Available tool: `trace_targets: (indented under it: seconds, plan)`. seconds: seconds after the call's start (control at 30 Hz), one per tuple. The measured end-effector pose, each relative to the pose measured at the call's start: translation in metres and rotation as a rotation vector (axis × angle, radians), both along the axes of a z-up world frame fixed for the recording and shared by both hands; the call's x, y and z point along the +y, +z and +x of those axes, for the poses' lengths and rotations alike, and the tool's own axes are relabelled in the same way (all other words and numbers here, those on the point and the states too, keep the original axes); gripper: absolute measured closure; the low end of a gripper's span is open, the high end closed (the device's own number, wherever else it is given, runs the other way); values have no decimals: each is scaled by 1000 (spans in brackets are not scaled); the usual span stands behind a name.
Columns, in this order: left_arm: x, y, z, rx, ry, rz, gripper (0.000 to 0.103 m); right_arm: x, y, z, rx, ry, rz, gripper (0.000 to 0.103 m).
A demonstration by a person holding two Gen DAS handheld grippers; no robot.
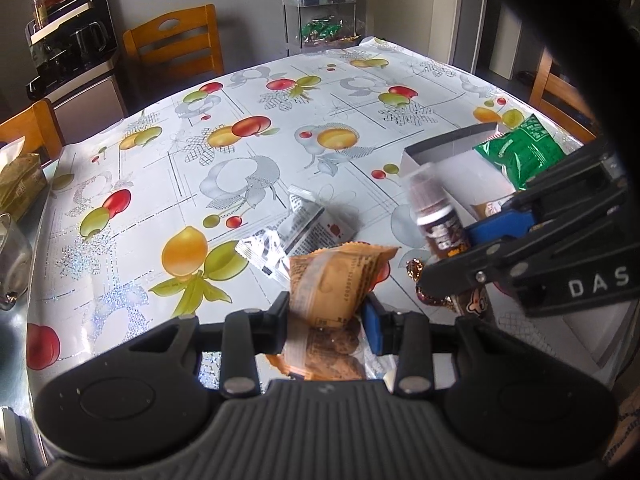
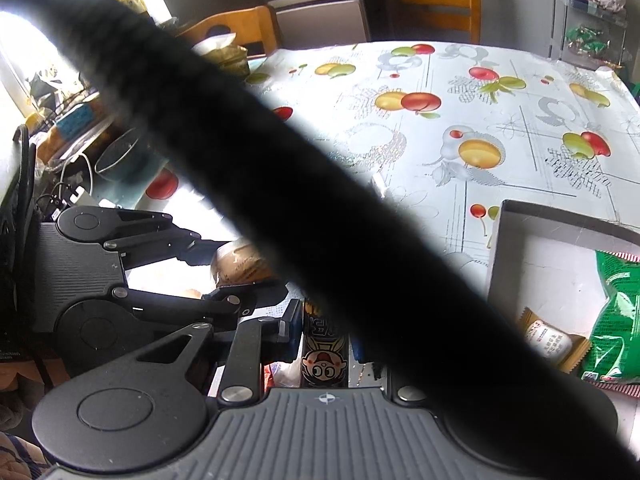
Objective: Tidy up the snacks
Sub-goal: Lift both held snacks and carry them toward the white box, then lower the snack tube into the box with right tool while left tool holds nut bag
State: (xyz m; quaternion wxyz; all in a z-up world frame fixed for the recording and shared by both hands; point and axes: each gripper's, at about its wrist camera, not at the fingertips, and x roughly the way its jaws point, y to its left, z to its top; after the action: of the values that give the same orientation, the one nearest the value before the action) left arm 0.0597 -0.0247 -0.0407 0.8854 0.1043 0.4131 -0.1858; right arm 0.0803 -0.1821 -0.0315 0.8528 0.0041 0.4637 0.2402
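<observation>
An orange cookie packet (image 1: 338, 280) sits clamped between the fingers of the left gripper (image 1: 326, 316), lifted just above the tabletop (image 1: 168, 184) with its fruit-printed cloth. Seen from the right wrist, the same packet (image 2: 240, 260) shows between the left gripper (image 2: 224, 268) and its dark linkages. Just beside it, the right gripper (image 1: 444, 252) grips a small brown bottle (image 1: 438, 220) by its lower part, the bottle leaning a little; in the right wrist view the bottle (image 2: 324, 344) with its cartoon face label stands pinched between the right gripper's (image 2: 324, 332) fingers, though a thick black cable (image 2: 320, 184) crosses the picture and hides the far finger. On the cloth beyond the packet lies a silver-white wrapper (image 1: 296, 232), and gold-foil sweets (image 1: 416, 268) lie under the right gripper. Farther right stands an open white box (image 2: 560, 220) holding a green snack bag (image 2: 616, 320) and a small orange-edged pastry pack (image 2: 548, 340). Wooden chairs (image 1: 176, 40) ring the tabletop, and a clear rack (image 1: 320, 16) with sweets stands at its far edge.
</observation>
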Motion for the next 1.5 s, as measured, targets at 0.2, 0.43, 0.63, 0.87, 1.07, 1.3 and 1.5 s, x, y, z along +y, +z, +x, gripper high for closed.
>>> trace_targets:
  seconds: [0.2, 0.43, 0.63, 0.87, 1.07, 1.3, 1.5]
  plan:
    - [-2, 1, 0, 0, 17, 5, 68, -3, 4, 1, -9, 7, 10, 77]
    - [-4, 3, 2, -5, 31, 11, 68, -6, 7, 2, -16, 12, 23, 77]
    - [-5, 5, 3, -12, 43, 7, 68, -9, 13, 3, -30, 15, 30, 77]
    - [-11, 10, 4, -21, 34, -1, 68, -18, 25, 2, -57, -3, 39, 77]
    - [-24, 13, 4, -28, 8, -7, 68, -33, 29, 2, -65, -35, 37, 77]
    - [-40, 16, 5, -31, -27, -15, 68, -50, 34, -2, -76, -69, 34, 77]
    - [-56, 16, 7, -30, -53, -16, 68, -64, 35, -8, -78, -96, 32, 77]
